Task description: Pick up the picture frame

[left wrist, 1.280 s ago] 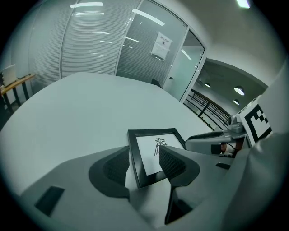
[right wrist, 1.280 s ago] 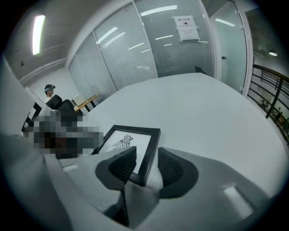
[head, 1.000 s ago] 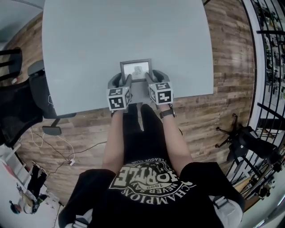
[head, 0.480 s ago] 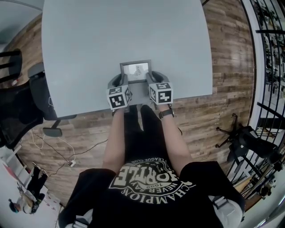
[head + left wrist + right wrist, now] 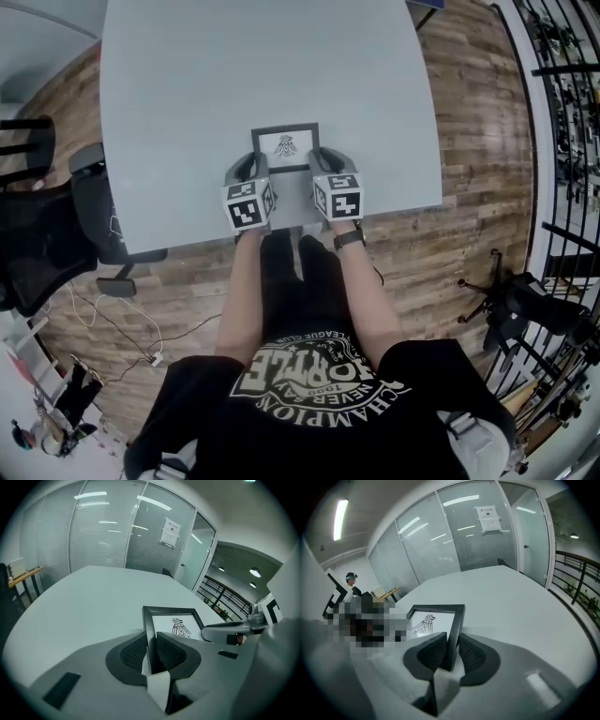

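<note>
A black picture frame [image 5: 285,146] with a white print of a bird figure is held just above the grey table [image 5: 187,84], near its front edge. My left gripper [image 5: 251,171] grips its left side and my right gripper [image 5: 320,169] its right side. In the left gripper view the frame's left rail [image 5: 149,630] stands between the ribbed pads, which press on it as the jaws are closing. The right gripper view shows the right rail [image 5: 454,630] pinched the same way, those jaws closing too. Each marker cube sits behind its gripper.
The table's front edge [image 5: 281,228] lies just under my hands, with wood floor below. Black chairs [image 5: 42,234] stand at the left, a chair base [image 5: 511,305] and a black railing [image 5: 562,112] at the right. Glass office walls [image 5: 108,536] stand beyond the table.
Both grippers have closed on the frame's side rails and risen with it. The frame has come up off the table and sits a little farther up in the head view.
</note>
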Available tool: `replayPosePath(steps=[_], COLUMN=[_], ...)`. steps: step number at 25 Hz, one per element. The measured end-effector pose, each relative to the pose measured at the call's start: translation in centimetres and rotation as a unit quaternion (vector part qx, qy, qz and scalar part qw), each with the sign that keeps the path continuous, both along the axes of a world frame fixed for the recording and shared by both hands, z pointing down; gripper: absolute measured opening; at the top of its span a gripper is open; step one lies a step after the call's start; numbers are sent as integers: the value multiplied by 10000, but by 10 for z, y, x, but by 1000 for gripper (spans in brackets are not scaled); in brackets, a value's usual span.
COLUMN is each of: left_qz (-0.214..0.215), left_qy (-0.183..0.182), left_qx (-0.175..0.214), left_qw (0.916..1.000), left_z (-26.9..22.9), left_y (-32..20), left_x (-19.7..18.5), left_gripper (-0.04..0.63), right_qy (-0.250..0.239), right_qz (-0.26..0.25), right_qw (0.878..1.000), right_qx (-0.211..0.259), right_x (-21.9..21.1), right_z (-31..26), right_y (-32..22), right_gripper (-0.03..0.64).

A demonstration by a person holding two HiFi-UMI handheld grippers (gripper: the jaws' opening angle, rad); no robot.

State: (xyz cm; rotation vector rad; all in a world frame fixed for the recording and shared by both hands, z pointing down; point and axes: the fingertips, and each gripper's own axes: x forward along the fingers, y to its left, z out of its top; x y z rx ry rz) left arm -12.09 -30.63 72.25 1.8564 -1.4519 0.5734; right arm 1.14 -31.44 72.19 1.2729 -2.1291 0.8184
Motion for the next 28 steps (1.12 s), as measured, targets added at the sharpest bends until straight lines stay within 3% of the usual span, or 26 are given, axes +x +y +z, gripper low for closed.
replayPosePath(steps=[5,10,17,28], left_qz=[0,5,1,-69], left_qy=[-24,-140,-196,-237], left_qx=[549,1270,2138,3044], left_qw=[9985,9918,9767,9522], left_z=[-54,-125,-216,-311], left_y=[-21,-46,-57,-53], left_x=[-4,-10,-9,-1], left_gripper=[71,71,69,69], right_qy=[-320,-528,-668,-719], right_qz=[93,96,79,211], right_qw=[9985,9923,9776,9516], right_qx=[433,1113,1994,2982], right_x=[-3,-9,-7,3], right_z=[-53,-120,-210,-306], right_y=[-21,-46,-59,-58], right_gripper=[77,77,75,72])
